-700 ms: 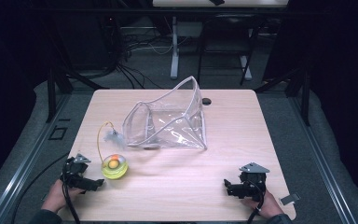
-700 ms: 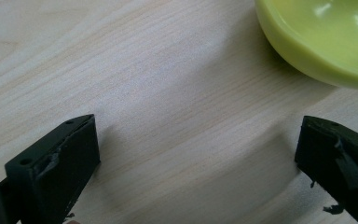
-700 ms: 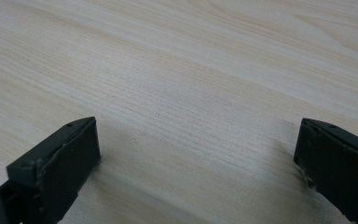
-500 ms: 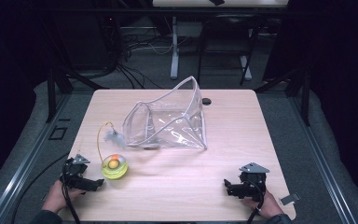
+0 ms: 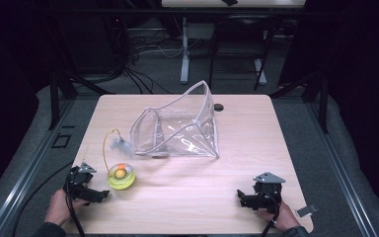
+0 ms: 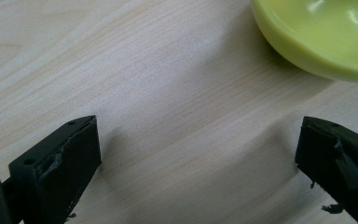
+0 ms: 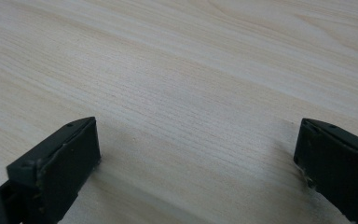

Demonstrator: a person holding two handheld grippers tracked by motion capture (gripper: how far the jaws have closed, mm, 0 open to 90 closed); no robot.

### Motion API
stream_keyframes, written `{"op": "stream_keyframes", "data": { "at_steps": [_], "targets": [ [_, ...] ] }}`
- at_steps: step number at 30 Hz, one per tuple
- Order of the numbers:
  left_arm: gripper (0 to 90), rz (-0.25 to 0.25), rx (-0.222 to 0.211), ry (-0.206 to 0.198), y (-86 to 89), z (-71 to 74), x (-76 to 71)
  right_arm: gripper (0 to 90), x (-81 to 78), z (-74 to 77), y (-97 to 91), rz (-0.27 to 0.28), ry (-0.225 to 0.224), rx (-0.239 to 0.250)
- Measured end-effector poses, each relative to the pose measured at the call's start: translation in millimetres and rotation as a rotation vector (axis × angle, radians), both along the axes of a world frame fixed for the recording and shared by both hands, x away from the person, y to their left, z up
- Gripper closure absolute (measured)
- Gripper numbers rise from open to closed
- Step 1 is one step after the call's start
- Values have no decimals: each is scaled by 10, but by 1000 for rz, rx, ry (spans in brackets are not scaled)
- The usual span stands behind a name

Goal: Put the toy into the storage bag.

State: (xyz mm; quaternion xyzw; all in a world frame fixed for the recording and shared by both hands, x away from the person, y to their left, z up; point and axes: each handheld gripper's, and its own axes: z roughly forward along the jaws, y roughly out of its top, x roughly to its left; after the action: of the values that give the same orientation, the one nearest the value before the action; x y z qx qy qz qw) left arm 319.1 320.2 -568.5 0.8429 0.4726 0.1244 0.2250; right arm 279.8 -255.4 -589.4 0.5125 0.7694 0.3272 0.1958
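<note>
A clear plastic zip pouch (image 5: pixel 180 126) stands open in the middle of the wooden table (image 5: pixel 237 148). Near the front left sits a yellow-green round toy (image 5: pixel 121 177) with an orange ball on top and a thin yellow wire arching up from it to a small feathery tuft (image 5: pixel 118 144). My left gripper (image 5: pixel 101 195) rests on the table just left of the toy, jaws wide open; in the left gripper view (image 6: pixel 198 154) the toy's rim (image 6: pixel 321 37) lies ahead at upper right. My right gripper (image 5: pixel 240 197) rests at the front right, open over bare wood (image 7: pixel 196 149).
A small dark hole (image 5: pixel 219 106) marks the table's far edge behind the pouch. A small grey clip (image 5: pixel 306 211) lies at the front right corner. Table legs and cables (image 5: pixel 184 49) stand on the dark floor beyond.
</note>
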Motion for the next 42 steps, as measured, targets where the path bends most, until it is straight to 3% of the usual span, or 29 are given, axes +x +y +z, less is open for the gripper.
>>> {"op": "stream_keyframes", "data": {
  "at_steps": [16,35,42],
  "targets": [
    [1,-52,-43,10,-177,369,-95,0,2,0,0,2,0,0],
    [0,-38,-91,-71,-171,781,-66,0,2,-1,0,2,0,1],
    [0,-36,-107,-124,-199,904,-48,0,2,0,-1,2,0,0]
  ]
}}
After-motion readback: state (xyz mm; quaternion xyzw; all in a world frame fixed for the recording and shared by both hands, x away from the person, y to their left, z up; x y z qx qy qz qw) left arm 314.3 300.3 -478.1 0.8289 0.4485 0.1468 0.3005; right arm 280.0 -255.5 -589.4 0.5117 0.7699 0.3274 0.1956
